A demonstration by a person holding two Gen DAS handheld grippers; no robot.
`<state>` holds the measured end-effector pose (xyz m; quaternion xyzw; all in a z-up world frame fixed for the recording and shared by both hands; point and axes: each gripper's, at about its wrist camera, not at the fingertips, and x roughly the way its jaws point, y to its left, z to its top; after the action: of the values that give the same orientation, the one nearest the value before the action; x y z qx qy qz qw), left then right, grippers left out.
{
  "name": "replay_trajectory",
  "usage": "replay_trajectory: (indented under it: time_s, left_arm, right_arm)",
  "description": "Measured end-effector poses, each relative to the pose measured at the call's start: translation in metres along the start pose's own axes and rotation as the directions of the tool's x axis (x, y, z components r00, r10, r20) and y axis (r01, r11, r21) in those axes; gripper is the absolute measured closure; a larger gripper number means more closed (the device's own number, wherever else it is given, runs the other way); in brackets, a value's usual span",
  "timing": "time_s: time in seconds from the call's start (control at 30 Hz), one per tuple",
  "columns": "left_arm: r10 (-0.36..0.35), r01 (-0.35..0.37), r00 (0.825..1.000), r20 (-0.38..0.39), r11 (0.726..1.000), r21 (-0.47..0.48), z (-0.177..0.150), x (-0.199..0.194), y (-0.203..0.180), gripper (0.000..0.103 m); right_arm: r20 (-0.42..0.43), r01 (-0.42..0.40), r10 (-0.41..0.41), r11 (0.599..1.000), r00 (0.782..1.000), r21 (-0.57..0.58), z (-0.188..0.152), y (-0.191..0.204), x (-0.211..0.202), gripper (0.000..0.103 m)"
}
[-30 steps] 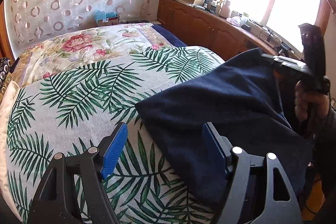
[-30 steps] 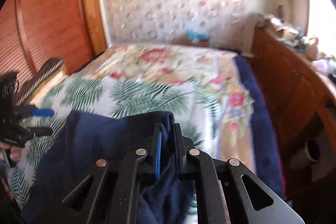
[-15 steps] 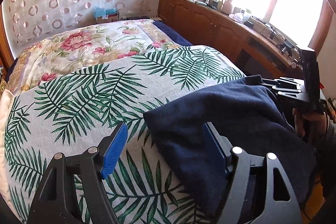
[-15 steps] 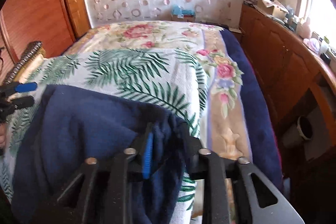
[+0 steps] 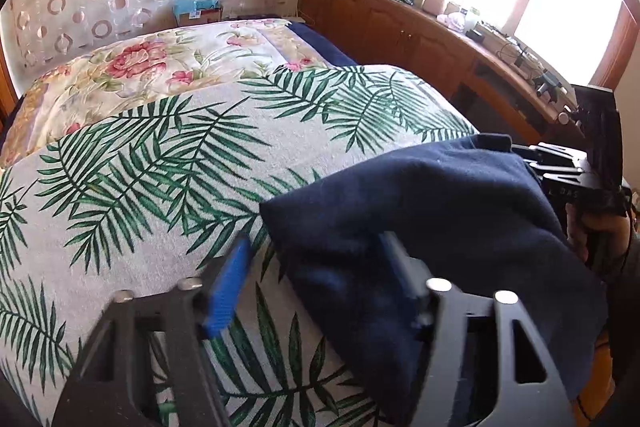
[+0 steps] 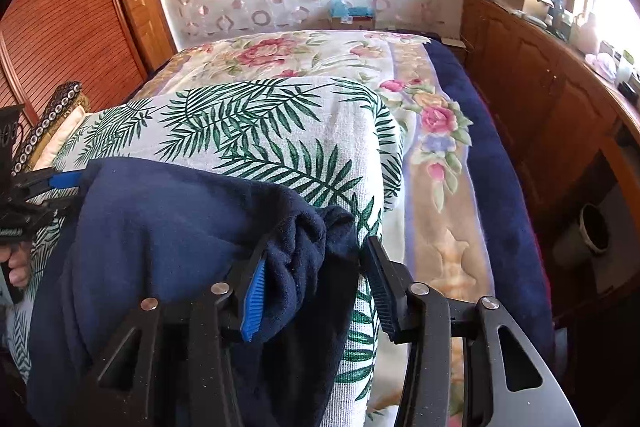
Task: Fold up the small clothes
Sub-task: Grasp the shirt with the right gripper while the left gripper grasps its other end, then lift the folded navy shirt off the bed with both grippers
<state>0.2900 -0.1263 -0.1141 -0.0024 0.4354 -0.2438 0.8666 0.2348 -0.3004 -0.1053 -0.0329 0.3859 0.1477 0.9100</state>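
A dark navy garment (image 5: pixel 424 223) lies on the palm-leaf blanket (image 5: pixel 160 167) at the near edge of the bed; it also shows in the right wrist view (image 6: pixel 160 227). My left gripper (image 5: pixel 312 279) is open, its right finger over the garment's near corner and its left finger over the blanket. My right gripper (image 6: pixel 316 283) is open, with a bunched fold of the garment lying loose between its fingers. The right gripper also shows at the garment's far right edge in the left wrist view (image 5: pixel 568 171).
A floral quilt (image 5: pixel 160 67) covers the far half of the bed, with a blue blanket edge (image 6: pixel 500 187) on the right. A wooden cabinet (image 5: pixel 420 35) with clutter runs along the window side. Wooden wardrobe doors (image 6: pixel 60 27) stand on the left.
My right gripper has opened and let go of the garment's edge, and the garment has dropped onto the bed. My left gripper has moved slightly closer to the garment and stays open.
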Motion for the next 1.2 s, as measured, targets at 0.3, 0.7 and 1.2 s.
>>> replay_trajectory:
  time_s: [0.3, 0.7, 1.2]
  left_arm:
    - [-0.057, 0.056, 0.996, 0.072, 0.998, 0.013, 0.005, -0.041, -0.015, 0.094]
    - [-0.071, 0.019, 0.906, 0.417, 0.992, 0.126, -0.011, -0.254, -0.075, 0.095]
    - [-0.008, -0.078, 0.808, 0.589, 0.99, 0.121, -0.052, -0.417, -0.064, 0.095]
  right_arm:
    - [0.121, -0.043, 0.052, 0.997, 0.991, -0.071, 0.0, 0.02, -0.042, 0.094]
    - [0.486, 0.011, 0.076, 0.985, 0.87, -0.175, -0.005, 0.094, -0.236, 0.094]
    - [0.587, -0.113, 0.281, 0.945, 0.759, -0.306, -0.04, 0.156, -0.36, 0.094]
